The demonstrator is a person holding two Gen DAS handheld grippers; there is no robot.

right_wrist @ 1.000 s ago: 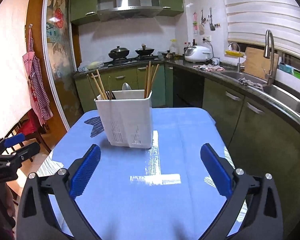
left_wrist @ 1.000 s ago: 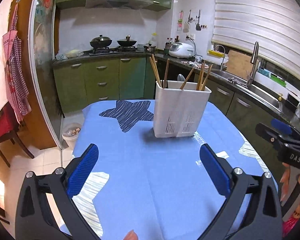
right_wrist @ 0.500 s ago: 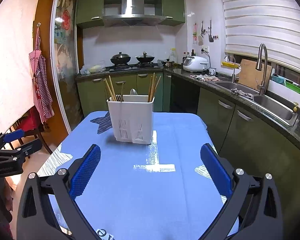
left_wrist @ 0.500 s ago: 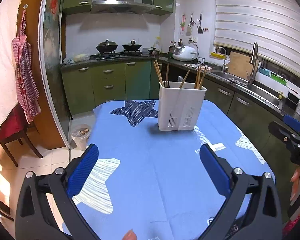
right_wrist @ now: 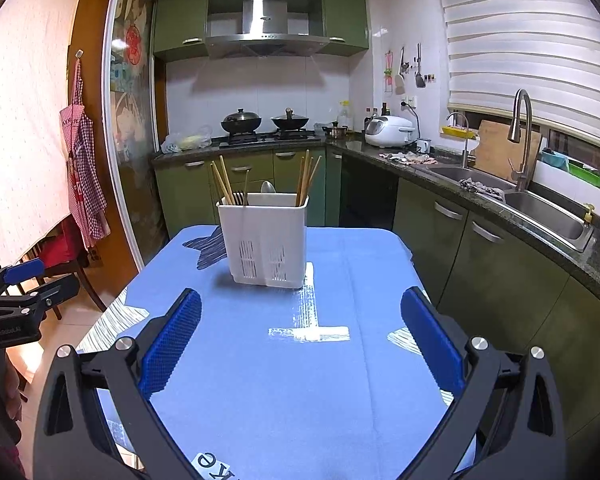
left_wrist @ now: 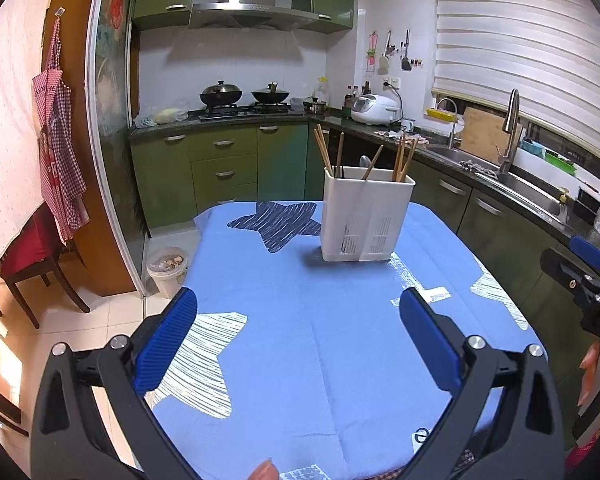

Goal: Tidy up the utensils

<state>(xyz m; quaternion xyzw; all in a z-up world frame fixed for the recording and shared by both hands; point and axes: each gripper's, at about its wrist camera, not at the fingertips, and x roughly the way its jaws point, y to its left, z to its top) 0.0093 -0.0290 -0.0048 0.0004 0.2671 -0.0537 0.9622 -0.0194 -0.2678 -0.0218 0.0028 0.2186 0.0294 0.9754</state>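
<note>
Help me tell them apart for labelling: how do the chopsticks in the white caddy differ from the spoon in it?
The chopsticks are thin wooden sticks, brown, several of them, leaning at angles; the spoon is a single grey metal piece with a rounded bowl. The chopsticks rise well above the rim of the caddy; the spoon barely clears it. Both stand inside the caddy, untouched by the left gripper or right gripper.

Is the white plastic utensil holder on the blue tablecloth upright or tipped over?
Upright. The white plastic utensil holder stands flat on the blue tablecloth, with wooden chopsticks sticking out of its top.
</note>
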